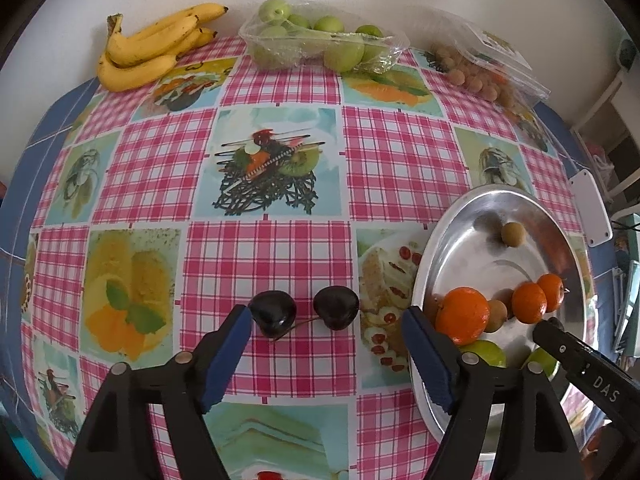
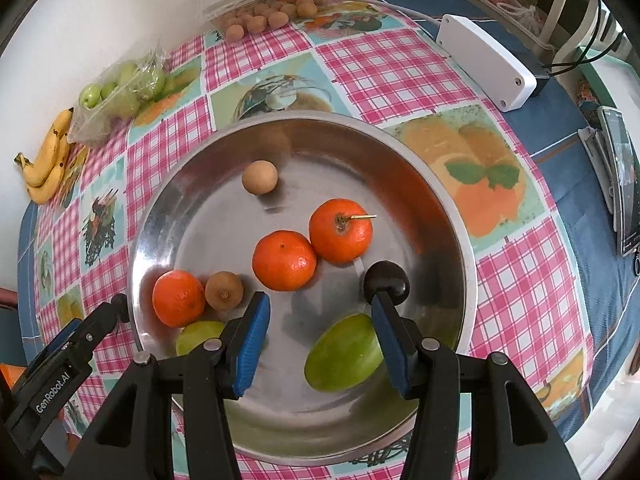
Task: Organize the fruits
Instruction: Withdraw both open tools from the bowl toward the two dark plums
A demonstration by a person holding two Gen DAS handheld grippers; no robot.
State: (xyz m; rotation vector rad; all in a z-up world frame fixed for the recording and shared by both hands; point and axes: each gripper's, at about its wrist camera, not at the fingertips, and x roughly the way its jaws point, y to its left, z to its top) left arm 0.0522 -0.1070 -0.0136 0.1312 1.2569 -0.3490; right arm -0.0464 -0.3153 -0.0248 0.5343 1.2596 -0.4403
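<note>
Two dark, glossy cherries joined by thin stems lie on the bench's checked oilcloth, just in front of the left claw, whose blue ribbed pads stand wide apart and grip nothing; the left pad's tip sits just beside the left cherry. Flat, bare cloth stretches beyond them to the far wall. To the right, the round steel tray's raised rim lies near the cherries. On its smooth, shiny floor rest three pebbly mandarins, two small brown longans, green fruit and one dark cherry. The right claw hangs over the tray, pads apart and empty, its right pad just beside that cherry. Along the wall lie bananas, bagged green plums and a clear box of longans. A white box sits near the bench's right edge.
</note>
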